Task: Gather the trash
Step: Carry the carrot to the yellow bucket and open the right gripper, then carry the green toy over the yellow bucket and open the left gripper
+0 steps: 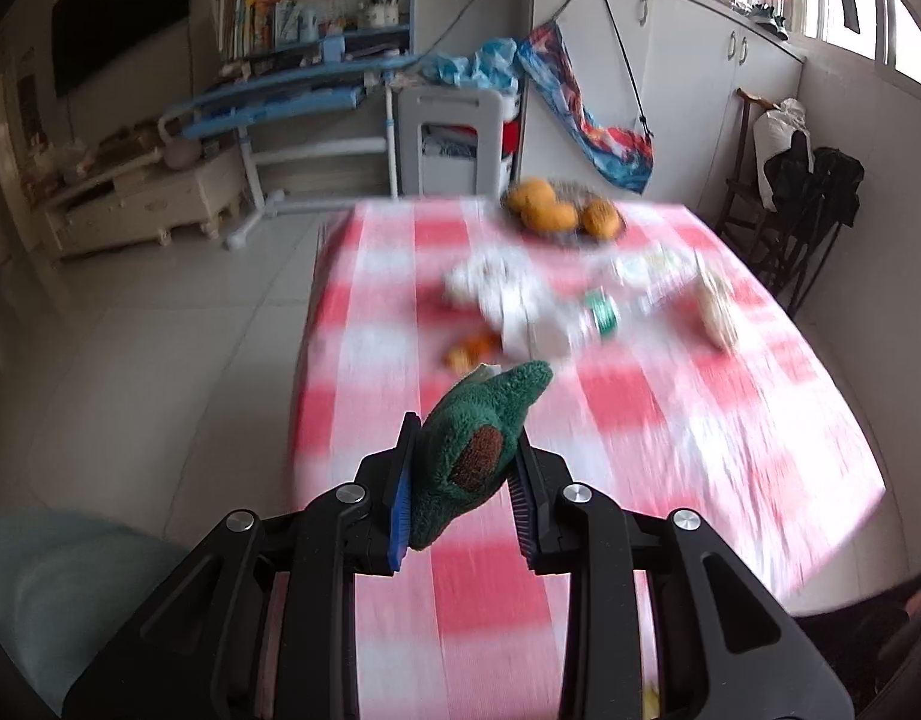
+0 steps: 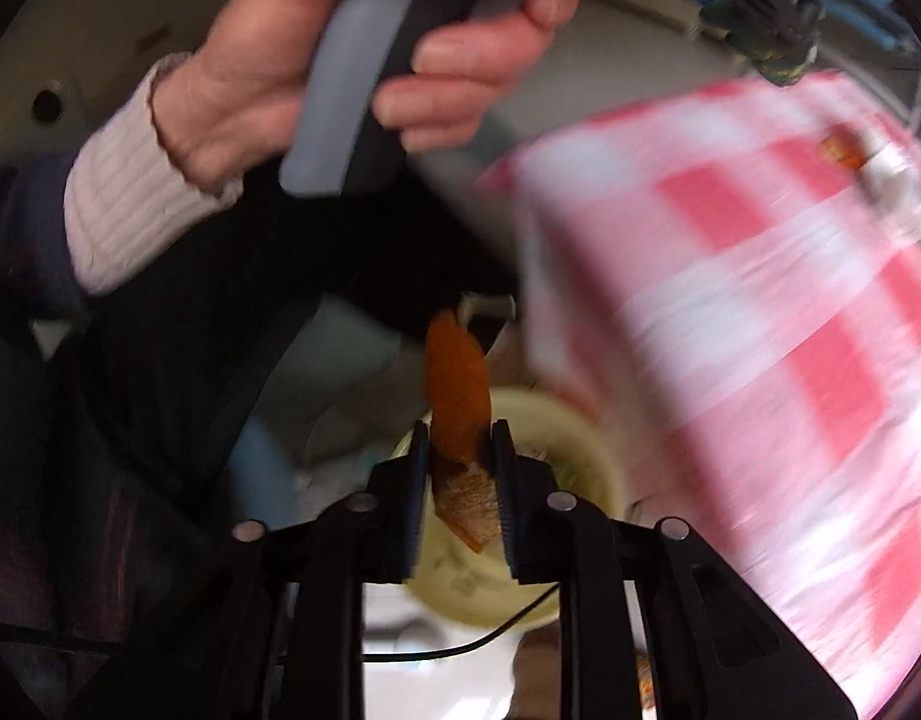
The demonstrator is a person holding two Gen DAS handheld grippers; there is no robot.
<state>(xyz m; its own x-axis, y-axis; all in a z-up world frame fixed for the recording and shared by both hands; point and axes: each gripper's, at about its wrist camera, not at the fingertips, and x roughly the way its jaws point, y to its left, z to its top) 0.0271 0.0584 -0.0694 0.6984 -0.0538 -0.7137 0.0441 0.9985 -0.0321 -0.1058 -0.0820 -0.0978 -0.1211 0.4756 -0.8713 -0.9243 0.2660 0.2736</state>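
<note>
Currently I am holding orange peel [image 2: 458, 387] between the loosening right gripper [image 2: 460, 468] jaws over the yellow bin [image 2: 586, 456] for dropping. Left gripper [image 1: 463, 480] is clamping a green cloth [image 1: 478, 450], keeping it ready for wiping.

A red-and-white checked cloth [image 1: 670, 408] covers the surface. At its far end a dish [image 1: 565, 234] holds several oranges [image 1: 547, 213]. Beyond it a blue study desk [image 1: 280, 102] carries a row of books [image 1: 262, 21] and a pot of brushes [image 1: 381, 9]. A white plastic stool [image 1: 454, 138] stands beside tall white cabinets [image 1: 670, 60], where a colourful cloth [image 1: 586, 114] hangs. A dark chair [image 1: 808, 210] stands at the right wall.
</note>
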